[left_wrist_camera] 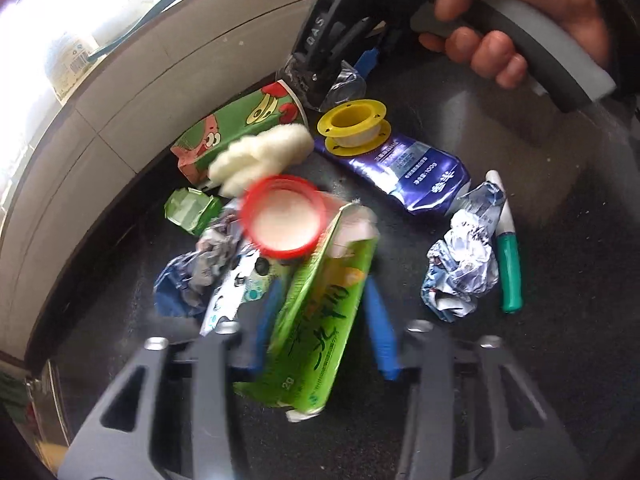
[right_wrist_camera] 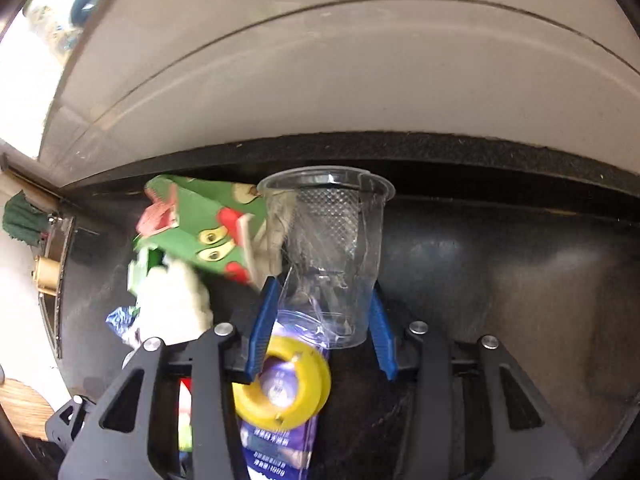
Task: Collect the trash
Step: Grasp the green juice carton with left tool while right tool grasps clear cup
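**Left wrist view: both tools clamped on trash**

Left wrist view shows the left tool (left_wrist_camera: 320, 312) squeezing a green carton (left_wrist_camera: 320, 320) between its blue fingers (left_wrist_camera: 380, 328), a red lid (left_wrist_camera: 282, 216) just beyond it. On the dark desk (left_wrist_camera: 540, 200) lie a purple pouch (left_wrist_camera: 404, 172), a yellow spool (left_wrist_camera: 352, 122), crumpled foil (left_wrist_camera: 460, 276) and a green pen (left_wrist_camera: 508, 264). Far right, a hand (left_wrist_camera: 516, 12) holds the right tool (right_wrist_camera: 324, 316), which pinches a clear plastic cup (right_wrist_camera: 332, 252) near the wall.

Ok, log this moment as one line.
left gripper: shut on green carton | right gripper: shut on clear plastic cup
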A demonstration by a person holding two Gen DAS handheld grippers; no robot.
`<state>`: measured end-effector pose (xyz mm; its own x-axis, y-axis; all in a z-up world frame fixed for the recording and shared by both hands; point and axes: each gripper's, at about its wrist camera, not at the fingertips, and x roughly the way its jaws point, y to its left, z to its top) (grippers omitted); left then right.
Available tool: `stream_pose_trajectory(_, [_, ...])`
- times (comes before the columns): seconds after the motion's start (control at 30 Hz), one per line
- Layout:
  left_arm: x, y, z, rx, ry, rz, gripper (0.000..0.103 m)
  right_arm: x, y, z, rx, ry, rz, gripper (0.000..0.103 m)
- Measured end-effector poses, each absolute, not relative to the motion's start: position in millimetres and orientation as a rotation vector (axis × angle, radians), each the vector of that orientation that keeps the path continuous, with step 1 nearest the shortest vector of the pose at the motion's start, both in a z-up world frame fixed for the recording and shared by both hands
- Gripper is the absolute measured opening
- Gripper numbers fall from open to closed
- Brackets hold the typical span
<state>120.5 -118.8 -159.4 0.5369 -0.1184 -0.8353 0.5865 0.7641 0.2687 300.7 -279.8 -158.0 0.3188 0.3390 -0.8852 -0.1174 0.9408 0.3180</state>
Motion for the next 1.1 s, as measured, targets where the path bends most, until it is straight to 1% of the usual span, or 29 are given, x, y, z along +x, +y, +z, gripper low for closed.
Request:
stream_pose_trajectory(0.03, [120.8, -118.0, -156.3, 0.549, 0.933, -0.447, 0.028, 295.5, -281.5, -153.5, 0.209, 1.2, 0.298, 0.04])
stream_pose_trajectory(0.1, [119.7, -115.5, -149.7, 0.497, 0.96, -0.438, 0.026, 283.9, -286.9, -142.6, 0.218, 1.179, 0.288, 0.04])
stream_pose_trajectory(0.23, [115.4, -103.1, -128.7, 0.324, 1.019, -0.422, 0.025, 253.1, -297.5, -110.3, 0.217, 1.117, 0.268, 0.04])
stream_pose_trajectory(0.4, [97.7, -91.9, -104.8, 0.195, 1.037, -0.368, 0.024, 210.7, -299.4, -78.7, 0.183, 1.06, 0.224, 0.04])
stream_pose_trajectory(0.57, [80.9, -79.8, -89.1, 0.075, 1.023, -0.347, 0.024, 153.2, -298.0, -71.3, 0.138, 1.056, 0.21, 0.04])
stream_pose_trajectory(0.77, [77.4, -61.9, -76.1, -0.132, 1.01, -0.377, 0.024, 100.8, -306.4, -73.0, 0.184, 1.069, 0.195, 0.04])
stream_pose_trajectory(1.1, [70.6, -53.5, -58.9, -0.1, 0.966, -0.329, 0.024, 63.6, -299.6, -59.9, 0.159, 1.035, 0.182, 0.04])
